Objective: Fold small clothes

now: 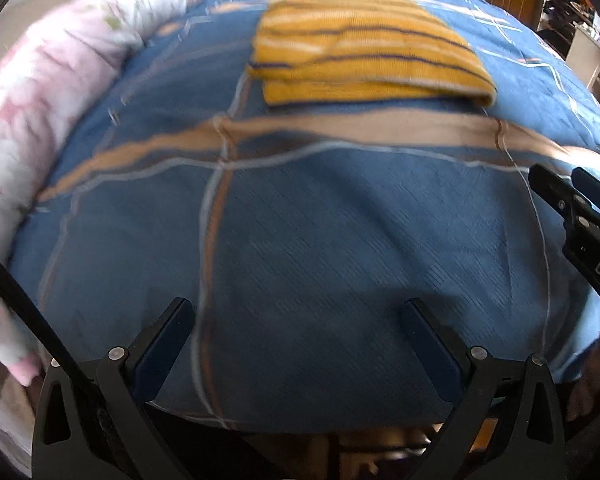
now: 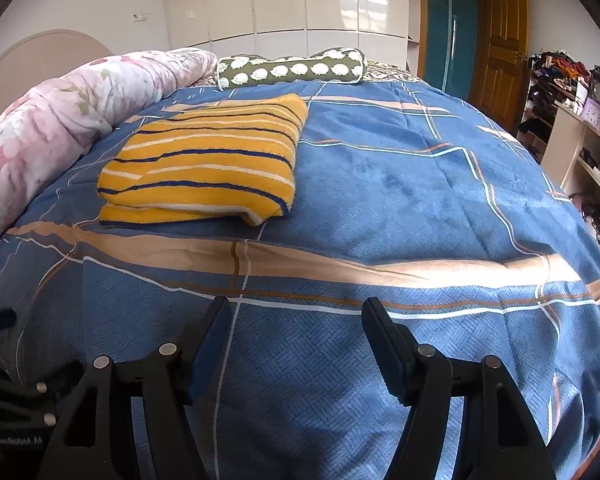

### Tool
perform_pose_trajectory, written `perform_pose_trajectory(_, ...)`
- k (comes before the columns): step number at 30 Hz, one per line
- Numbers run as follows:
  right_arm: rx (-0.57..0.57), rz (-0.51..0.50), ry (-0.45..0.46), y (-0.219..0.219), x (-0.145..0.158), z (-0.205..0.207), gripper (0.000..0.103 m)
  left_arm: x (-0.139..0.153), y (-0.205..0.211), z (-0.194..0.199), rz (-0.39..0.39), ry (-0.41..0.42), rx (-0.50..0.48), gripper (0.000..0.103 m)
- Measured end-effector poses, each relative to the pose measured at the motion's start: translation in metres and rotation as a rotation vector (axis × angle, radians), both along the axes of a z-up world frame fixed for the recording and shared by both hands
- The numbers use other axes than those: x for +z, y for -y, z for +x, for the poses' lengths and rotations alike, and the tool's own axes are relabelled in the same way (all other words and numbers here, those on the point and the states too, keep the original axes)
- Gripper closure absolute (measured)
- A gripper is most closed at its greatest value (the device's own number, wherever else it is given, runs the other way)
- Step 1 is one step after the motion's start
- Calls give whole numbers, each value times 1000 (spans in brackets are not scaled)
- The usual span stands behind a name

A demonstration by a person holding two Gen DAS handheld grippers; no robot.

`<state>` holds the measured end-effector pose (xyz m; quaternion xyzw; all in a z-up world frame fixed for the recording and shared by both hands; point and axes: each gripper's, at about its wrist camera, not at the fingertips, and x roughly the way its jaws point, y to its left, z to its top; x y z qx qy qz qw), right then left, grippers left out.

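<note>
A yellow garment with dark blue and white stripes [image 2: 204, 164] lies folded in a flat rectangle on the blue plaid bedspread [image 2: 400, 208], left of centre. It also shows in the left wrist view [image 1: 364, 48], far ahead and blurred. My left gripper [image 1: 298, 310] is open and empty, low over the near part of the bed. My right gripper [image 2: 296, 308] is open and empty, also near the bed's front edge, well short of the garment. The right gripper shows at the right edge of the left wrist view [image 1: 568, 196].
A rolled pink floral quilt [image 2: 60, 108] runs along the bed's left side. A green bolster pillow [image 2: 292, 68] lies at the bed's far end. White wardrobes, a wooden door [image 2: 504, 40] and cluttered shelves [image 2: 580, 120] stand beyond and to the right.
</note>
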<state>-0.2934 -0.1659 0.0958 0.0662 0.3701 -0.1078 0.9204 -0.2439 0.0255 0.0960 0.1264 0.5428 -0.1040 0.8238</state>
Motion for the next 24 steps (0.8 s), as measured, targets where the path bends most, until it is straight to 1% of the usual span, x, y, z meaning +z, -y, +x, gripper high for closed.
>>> perform_pose_trajectory(3,-4,1,-3,1,-1,0,30,-2,-4,3,-26,-26,13,0)
perform_pose_trajectory(11,-19,3,-11,6,0,-2,30,-5,-10,5,-48,-55,35,0)
perform_pose_trajectory(15,-32,-5,-34,8,-2,0,30,-7,-13,6,-58,-62,41,0)
perform_pose_trajectory(19,-54,-12,-72,10,-9,6,29,-8,-12,6,-69,-50,51,0)
perform_pose_trajectory(24,-64,-32,-92,9,-14,14,23,-9,-12,2,-79,-5,62,0)
